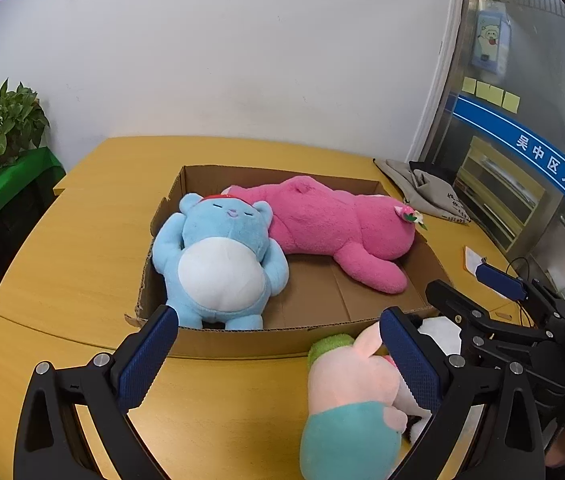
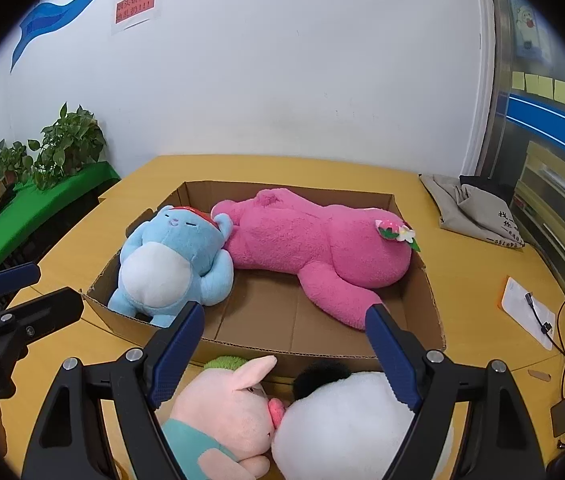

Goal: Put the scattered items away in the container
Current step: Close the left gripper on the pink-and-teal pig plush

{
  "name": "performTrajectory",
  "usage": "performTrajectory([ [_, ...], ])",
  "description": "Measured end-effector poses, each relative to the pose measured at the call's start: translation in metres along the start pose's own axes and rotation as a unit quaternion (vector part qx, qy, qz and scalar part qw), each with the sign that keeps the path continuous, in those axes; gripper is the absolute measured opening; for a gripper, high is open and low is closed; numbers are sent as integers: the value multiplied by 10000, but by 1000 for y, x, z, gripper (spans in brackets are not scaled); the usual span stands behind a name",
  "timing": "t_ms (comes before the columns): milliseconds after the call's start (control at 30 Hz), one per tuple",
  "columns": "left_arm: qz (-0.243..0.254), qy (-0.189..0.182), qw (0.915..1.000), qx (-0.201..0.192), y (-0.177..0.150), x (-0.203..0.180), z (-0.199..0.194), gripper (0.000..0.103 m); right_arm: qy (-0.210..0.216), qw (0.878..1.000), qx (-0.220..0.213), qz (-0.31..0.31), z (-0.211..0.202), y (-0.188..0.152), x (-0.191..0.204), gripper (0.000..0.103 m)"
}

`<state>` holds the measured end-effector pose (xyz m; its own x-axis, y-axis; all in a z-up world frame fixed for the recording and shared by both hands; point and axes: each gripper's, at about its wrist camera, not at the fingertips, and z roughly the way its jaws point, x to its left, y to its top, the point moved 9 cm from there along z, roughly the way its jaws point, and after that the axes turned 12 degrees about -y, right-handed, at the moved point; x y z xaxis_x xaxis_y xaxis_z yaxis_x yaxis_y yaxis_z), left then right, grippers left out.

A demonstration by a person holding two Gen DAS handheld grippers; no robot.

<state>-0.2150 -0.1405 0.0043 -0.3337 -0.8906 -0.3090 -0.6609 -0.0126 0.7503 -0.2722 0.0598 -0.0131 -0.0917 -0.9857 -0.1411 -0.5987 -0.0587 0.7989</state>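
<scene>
A shallow cardboard box (image 1: 242, 340) (image 2: 322, 350) lies on the yellow table. In it lie a light blue plush bear (image 1: 218, 264) (image 2: 170, 264) and a big pink plush (image 1: 334, 228) (image 2: 314, 248). In front of the box, on the table, lie a pink plush pig in teal (image 1: 354, 396) (image 2: 222, 408) and a white plush with a black ear (image 2: 346, 424) (image 1: 438, 328). My left gripper (image 1: 282, 360) is open, with the pig by its right finger. My right gripper (image 2: 286, 352) is open above both plush toys; they lie between its fingers.
A grey cloth bag (image 1: 426, 188) (image 2: 470, 208) lies at the table's far right. A white card with cables (image 2: 530, 312) lies at the right edge. Potted plants on a green shelf (image 2: 54, 148) stand to the left. A white wall is behind the table.
</scene>
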Motion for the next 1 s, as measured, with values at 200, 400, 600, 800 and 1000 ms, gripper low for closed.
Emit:
performTrajectory([
  [200,56,-43,10000,64,-4,-9,6,102,-10,10000,40,74,2,-2,-7,83],
  [400,71,-81,9999,115,-6,-14,12,102,-14,9999,104,103,8,-7,-13,83],
  [600,61,-106,9997,199,-12,-15,16,102,-15,9997,192,175,14,-13,-19,83],
  [800,15,-315,9984,475,-32,-17,26,102,3,9994,305,170,20,-23,-24,83],
  [1000,-117,-881,9887,1208,-88,-28,47,102,254,9968,739,143,36,-51,-21,83],
])
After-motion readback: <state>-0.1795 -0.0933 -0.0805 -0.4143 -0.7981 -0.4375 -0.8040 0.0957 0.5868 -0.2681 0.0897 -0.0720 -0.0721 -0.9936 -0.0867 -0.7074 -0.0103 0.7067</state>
